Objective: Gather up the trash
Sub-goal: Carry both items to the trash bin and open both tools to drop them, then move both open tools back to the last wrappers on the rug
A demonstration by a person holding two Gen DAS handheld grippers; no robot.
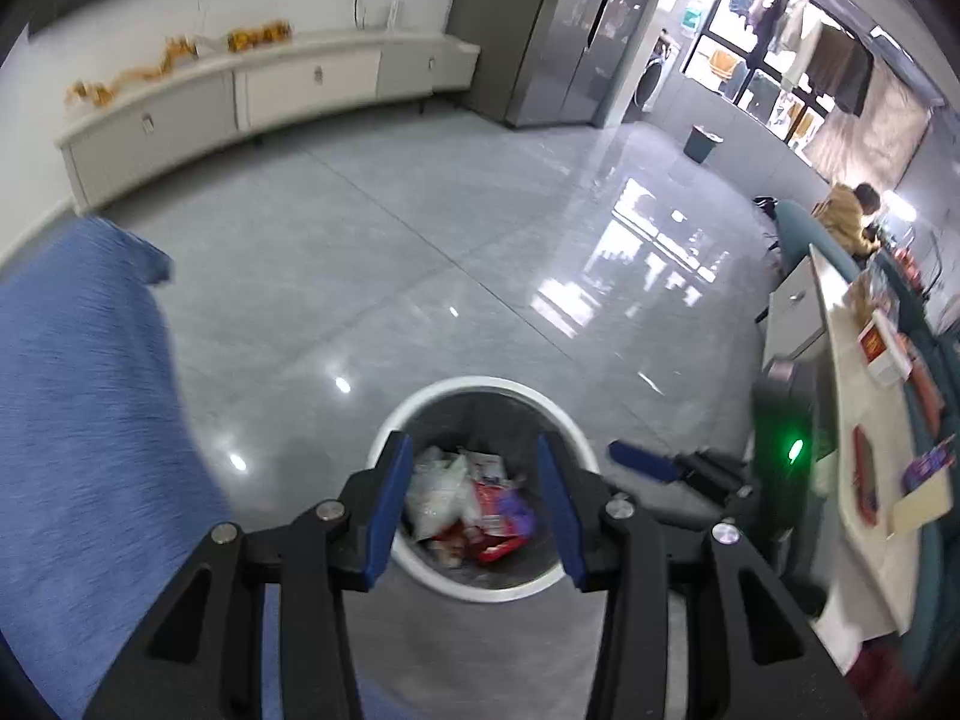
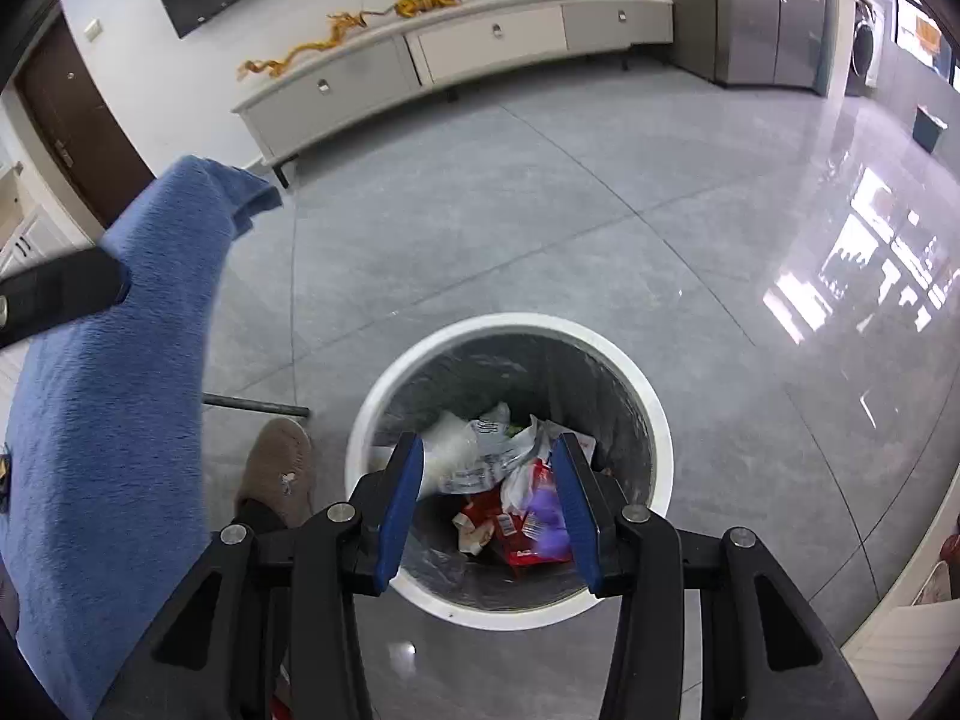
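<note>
Blue-padded fingers of the left gripper [image 1: 474,504] stand apart with nothing between them, pointing down over a round trash bin [image 1: 576,426] with a white rim and a grey liner. The right gripper [image 2: 489,504] hangs over the same trash bin [image 2: 651,420], its fingers likewise spread and empty. Inside the bin lies the trash [image 2: 510,498]: a clear plastic bag [image 2: 447,450], crumpled white wrappers, red packets [image 2: 510,534] and a purple wrapper [image 2: 549,519], all resting on the bottom below both grippers.

Beside the bin on its left, in the right wrist view, a tan slipper [image 2: 279,468] rests on the grey tiled floor [image 2: 540,210], and a blue sleeve [image 2: 120,390] fills the left edge. In the left wrist view, one blue finger of the right gripper shows just to the right of the bin, and beyond it a pale desk [image 1: 864,396] carries a red and white box [image 1: 885,348] and other small items.

Farther off, a long low white cabinet [image 2: 480,42] runs along the wall with an orange cord [image 2: 360,24] on top. A steel refrigerator [image 2: 774,12] stands beyond it, near a washing machine [image 2: 867,45]. A dark bin [image 1: 702,141] stands on the far floor, and a person in a tan jacket [image 1: 846,216] sits at the right.
</note>
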